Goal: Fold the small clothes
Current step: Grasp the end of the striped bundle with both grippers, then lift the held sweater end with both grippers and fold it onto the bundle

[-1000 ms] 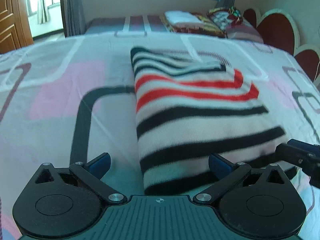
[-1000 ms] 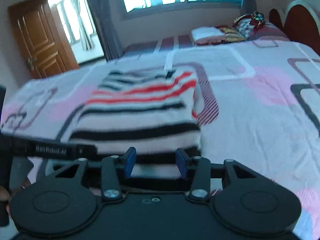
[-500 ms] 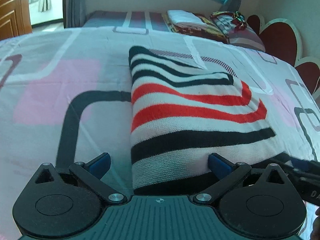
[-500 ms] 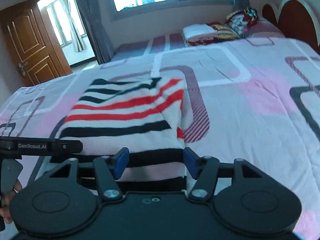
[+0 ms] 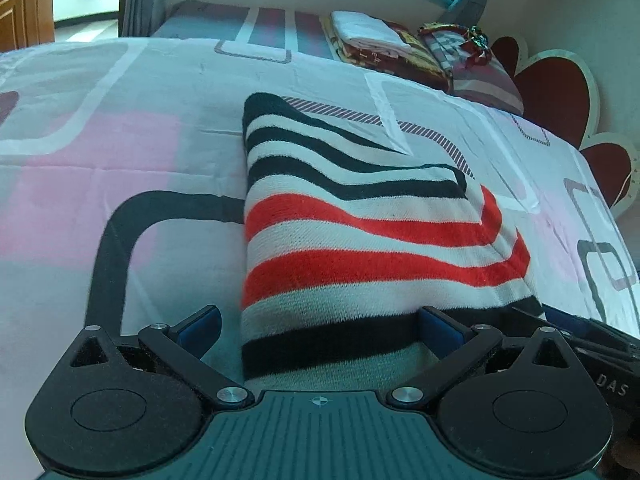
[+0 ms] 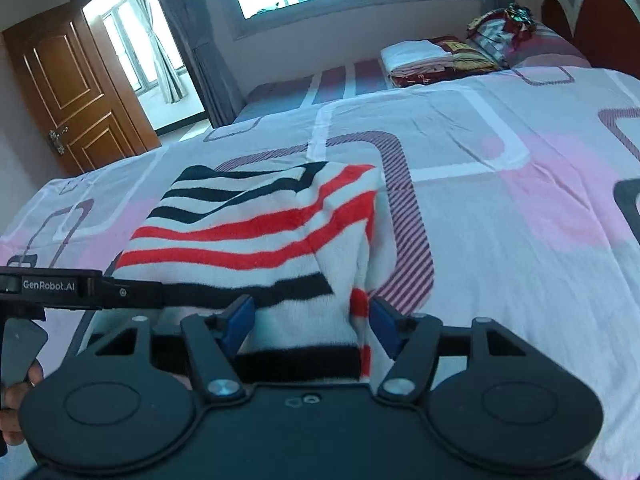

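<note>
We see the folded striped garment (image 5: 360, 240) flat on the bedsheet (image 5: 120, 160). Left gripper (image 5: 320, 328) jaws stand wide apart, astride its near-left corner. Right gripper (image 6: 312, 324) jaws are opening, near-right corner between them, unclamped.

We are seeing the folded black, red and white striped knit garment (image 5: 360, 240) lying on the patterned pink and grey bed (image 5: 100, 160). A stack of folded cloths (image 6: 424, 60) is sitting behind it, beside the pillow (image 6: 532, 40) near the headboard (image 5: 560, 92).

Black hand-held gripper (image 6: 312, 322) (blue pads, silver screws)
</note>
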A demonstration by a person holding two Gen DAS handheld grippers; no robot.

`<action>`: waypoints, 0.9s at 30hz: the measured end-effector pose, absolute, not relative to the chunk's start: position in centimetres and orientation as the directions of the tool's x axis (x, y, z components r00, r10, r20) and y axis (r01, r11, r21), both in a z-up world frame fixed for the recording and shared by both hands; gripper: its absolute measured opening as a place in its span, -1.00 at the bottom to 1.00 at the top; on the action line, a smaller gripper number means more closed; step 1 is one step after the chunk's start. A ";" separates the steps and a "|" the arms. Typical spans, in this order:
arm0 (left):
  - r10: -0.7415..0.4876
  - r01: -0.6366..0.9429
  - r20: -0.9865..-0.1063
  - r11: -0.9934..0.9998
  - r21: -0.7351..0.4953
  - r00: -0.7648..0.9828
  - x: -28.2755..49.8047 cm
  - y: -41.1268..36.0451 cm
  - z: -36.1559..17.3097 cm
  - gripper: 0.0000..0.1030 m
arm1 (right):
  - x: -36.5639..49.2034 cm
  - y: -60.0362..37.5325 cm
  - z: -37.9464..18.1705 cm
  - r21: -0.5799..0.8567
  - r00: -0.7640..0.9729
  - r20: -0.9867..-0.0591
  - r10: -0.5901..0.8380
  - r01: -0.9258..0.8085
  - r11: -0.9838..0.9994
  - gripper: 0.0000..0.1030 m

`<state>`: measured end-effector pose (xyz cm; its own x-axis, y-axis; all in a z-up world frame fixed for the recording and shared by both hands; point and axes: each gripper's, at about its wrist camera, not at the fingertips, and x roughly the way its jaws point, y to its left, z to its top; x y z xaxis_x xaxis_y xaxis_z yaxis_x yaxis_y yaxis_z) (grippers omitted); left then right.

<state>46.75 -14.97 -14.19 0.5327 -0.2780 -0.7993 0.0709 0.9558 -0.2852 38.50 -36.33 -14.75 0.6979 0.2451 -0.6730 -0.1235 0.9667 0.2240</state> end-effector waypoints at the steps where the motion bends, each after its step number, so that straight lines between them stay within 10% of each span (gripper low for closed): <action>1: -0.287 0.071 -0.800 0.953 -0.295 0.527 47.0 -15.0 -14.3 1.00 | 38.9 -36.4 -14.8 0.224 0.699 -0.672 0.244 -0.121 0.967 0.25; 12: -0.355 0.091 -0.785 0.928 -0.361 0.508 48.7 -15.9 -15.7 1.00 | 41.1 -38.5 -17.3 0.362 0.651 -0.681 0.335 -0.099 0.927 0.43; 17: -0.363 0.098 -0.780 0.925 -0.366 0.510 48.3 -15.9 -15.3 0.88 | 40.9 -39.1 -17.0 0.447 0.621 -0.670 0.407 -0.100 0.889 -0.13; 27: -0.353 0.084 -0.778 0.927 -0.365 0.520 48.0 -16.4 -15.4 0.75 | 41.1 -40.3 -18.1 0.523 0.627 -0.632 0.455 -0.088 0.848 -0.07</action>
